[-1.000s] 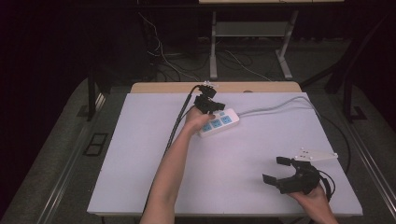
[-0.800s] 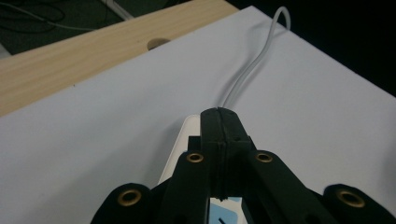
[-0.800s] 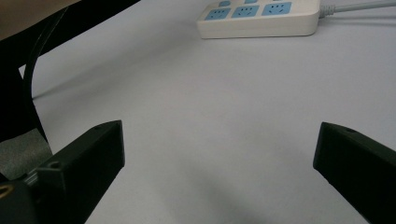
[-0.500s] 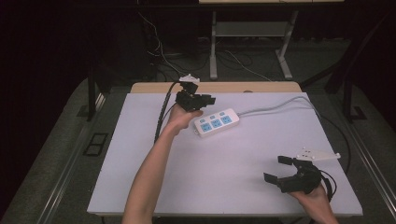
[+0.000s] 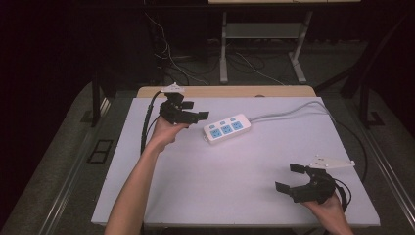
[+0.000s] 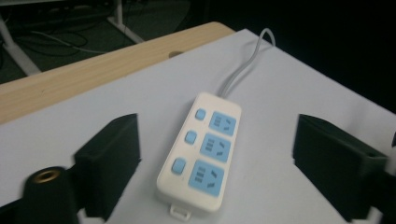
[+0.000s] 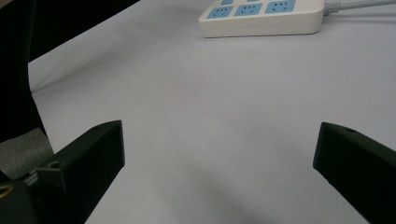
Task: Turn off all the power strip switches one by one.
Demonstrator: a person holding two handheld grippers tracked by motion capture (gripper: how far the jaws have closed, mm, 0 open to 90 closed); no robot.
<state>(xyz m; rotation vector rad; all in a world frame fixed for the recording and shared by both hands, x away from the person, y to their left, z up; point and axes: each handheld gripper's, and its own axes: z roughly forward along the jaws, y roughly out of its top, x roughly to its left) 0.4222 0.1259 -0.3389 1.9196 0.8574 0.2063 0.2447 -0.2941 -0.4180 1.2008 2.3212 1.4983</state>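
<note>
White power strip (image 5: 227,128) lies flat on table (image 5: 195,196). Left gripper (image 5: 188,113) just beside it, jaws just opened, nothing between. Right gripper (image 5: 292,179) well apart, released.

From my high view the tabletop (image 5: 220,186) is evenly lit from overhead and reads pale, almost washed out; the floor and room around it fall into near black, with only faint cables visible; shadows on the surface are soft and weak, no hard glare; the whole picture is slightly grainy and soft; in the left gripper view the power strip (image 6: 201,154) is fairly sharp while the near black jaws blur; the right gripper view shows a dim, smudged shadow between its jaws.
</note>
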